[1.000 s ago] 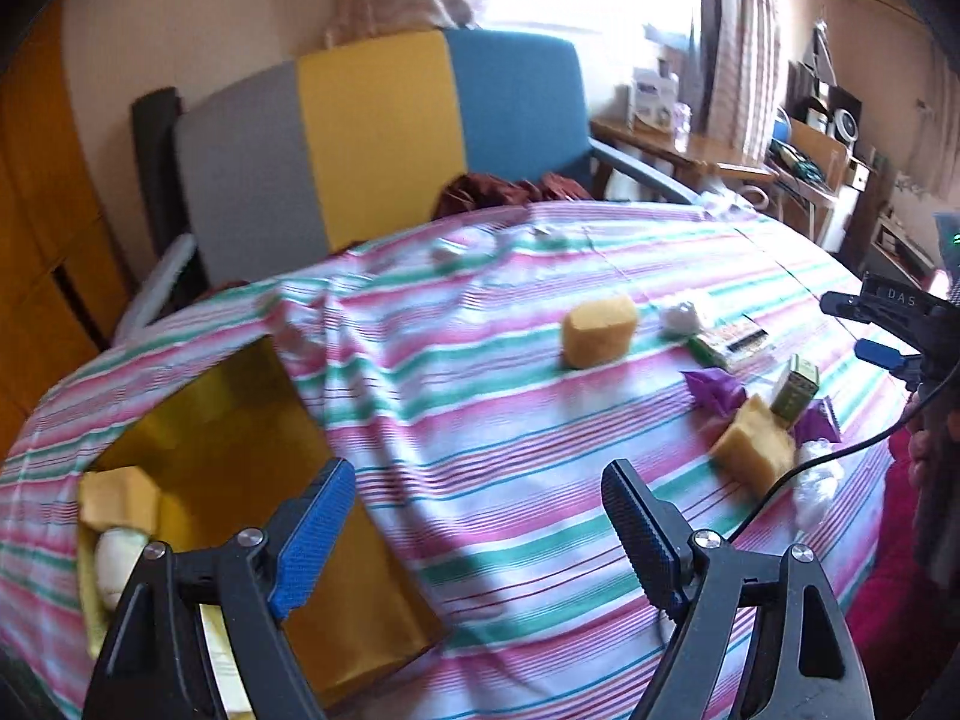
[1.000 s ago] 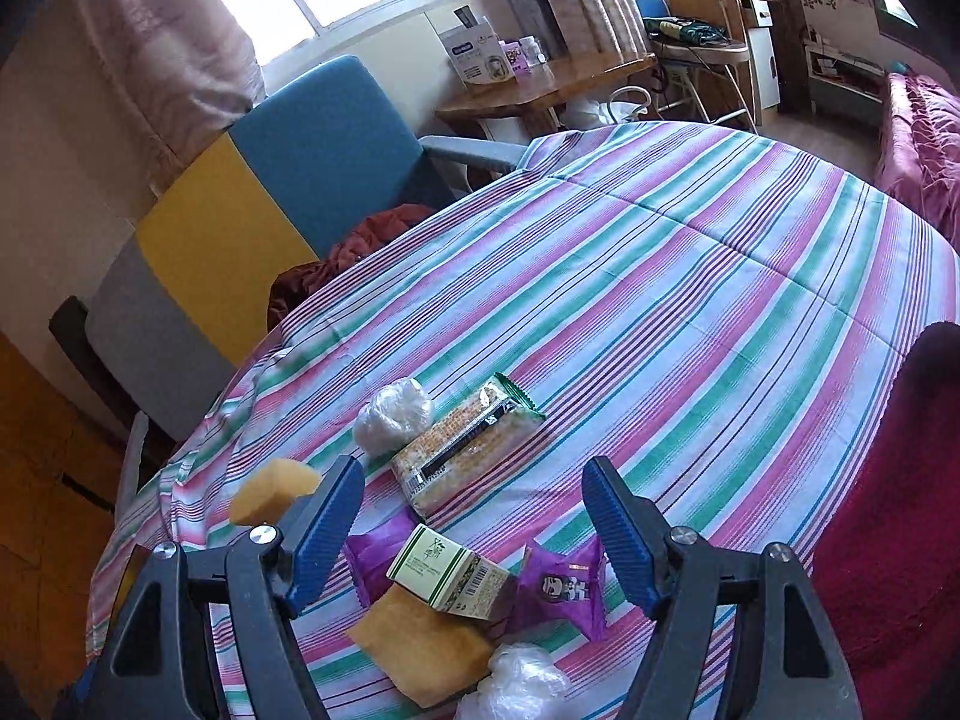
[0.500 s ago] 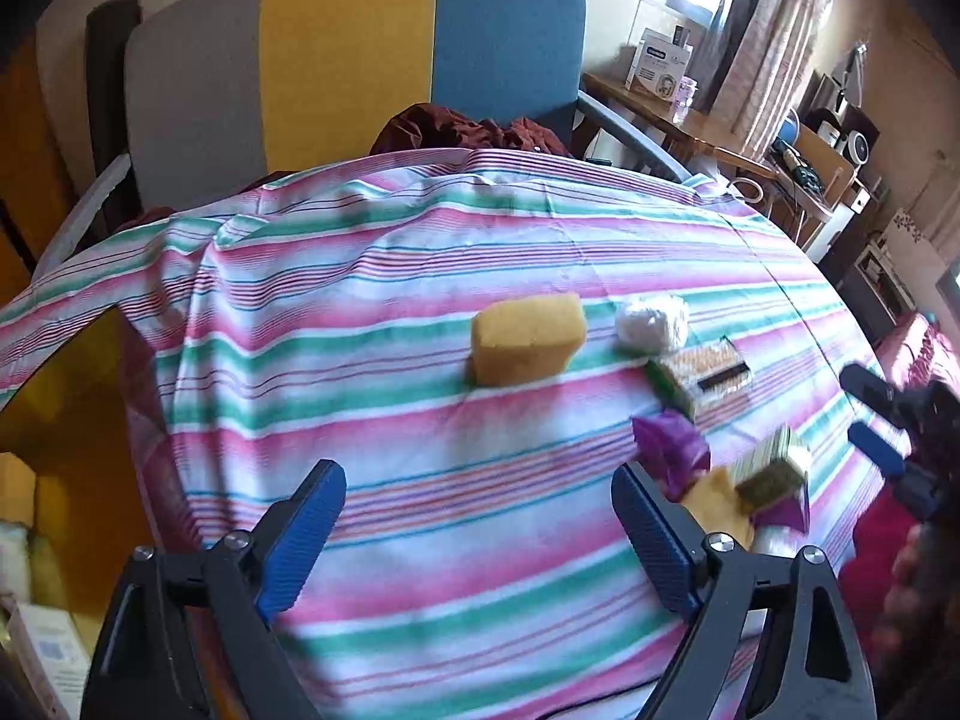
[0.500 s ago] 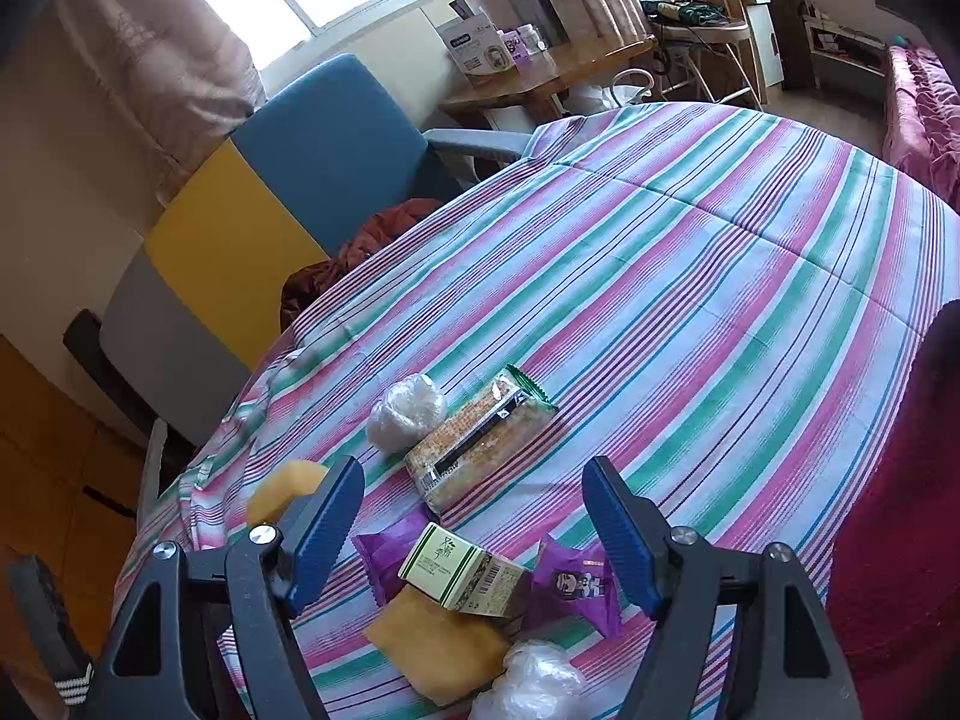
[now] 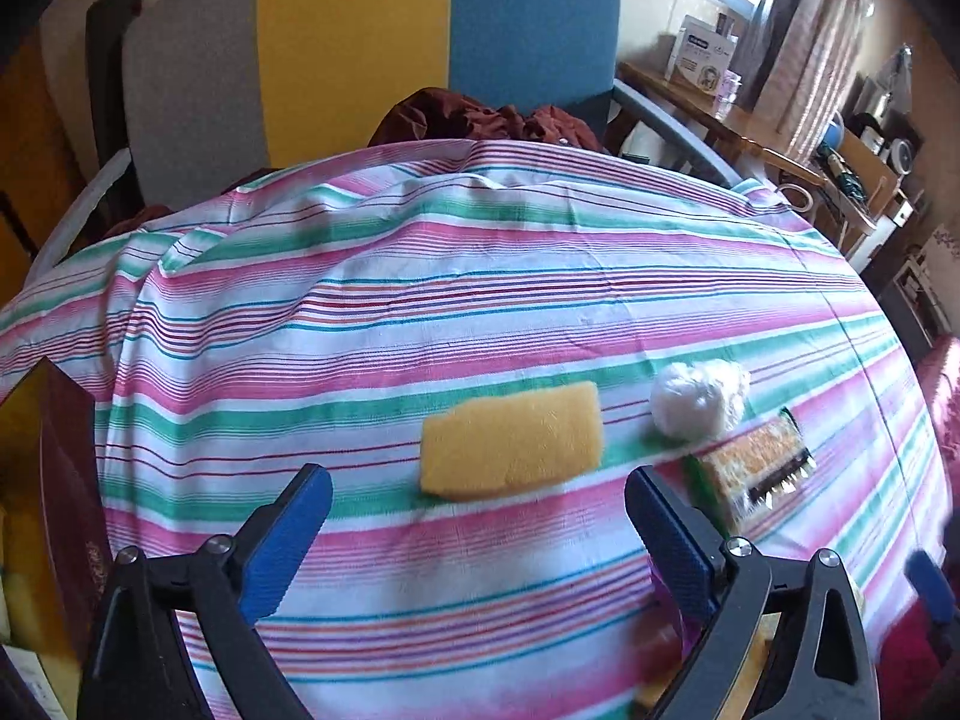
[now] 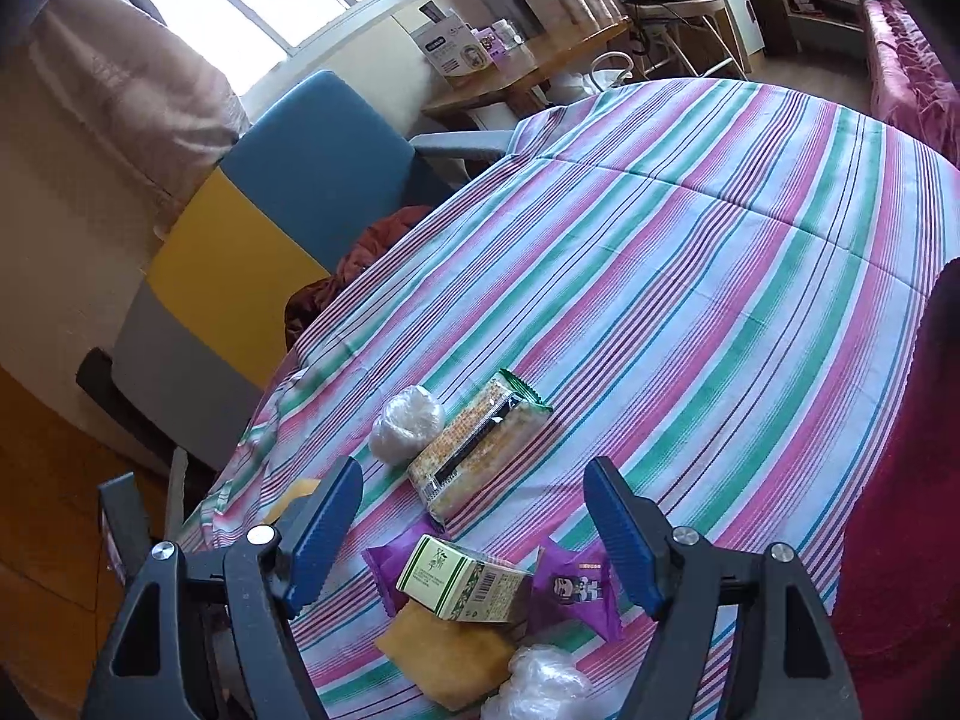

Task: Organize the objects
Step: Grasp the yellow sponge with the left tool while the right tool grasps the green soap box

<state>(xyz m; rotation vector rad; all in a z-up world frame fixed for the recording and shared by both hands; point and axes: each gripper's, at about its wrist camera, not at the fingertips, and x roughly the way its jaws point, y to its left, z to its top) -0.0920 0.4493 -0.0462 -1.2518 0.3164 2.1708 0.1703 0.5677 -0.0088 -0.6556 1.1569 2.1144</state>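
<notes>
My left gripper (image 5: 477,531) is open and empty, just short of a yellow sponge (image 5: 511,447) on the striped tablecloth (image 5: 420,312). Right of the sponge lie a white plastic ball (image 5: 696,397) and a cracker pack (image 5: 750,471). My right gripper (image 6: 474,531) is open and empty above a cluster: a green-and-white box (image 6: 465,582), two purple snack packets (image 6: 576,591), a second yellow sponge (image 6: 447,654) and a clear plastic wad (image 6: 540,690). The cracker pack (image 6: 477,447) and white ball (image 6: 408,423) lie beyond.
A dark red box with a gold interior (image 5: 66,498) stands at the table's left edge. A grey, yellow and blue chair (image 5: 360,54) with dark red cloth (image 5: 480,120) stands behind the table. A wooden side table (image 6: 528,72) stands at the back.
My left gripper has swung right, away from the gold-lined box, and closed in on the yellow sponge. My right gripper has held almost still over the cluster.
</notes>
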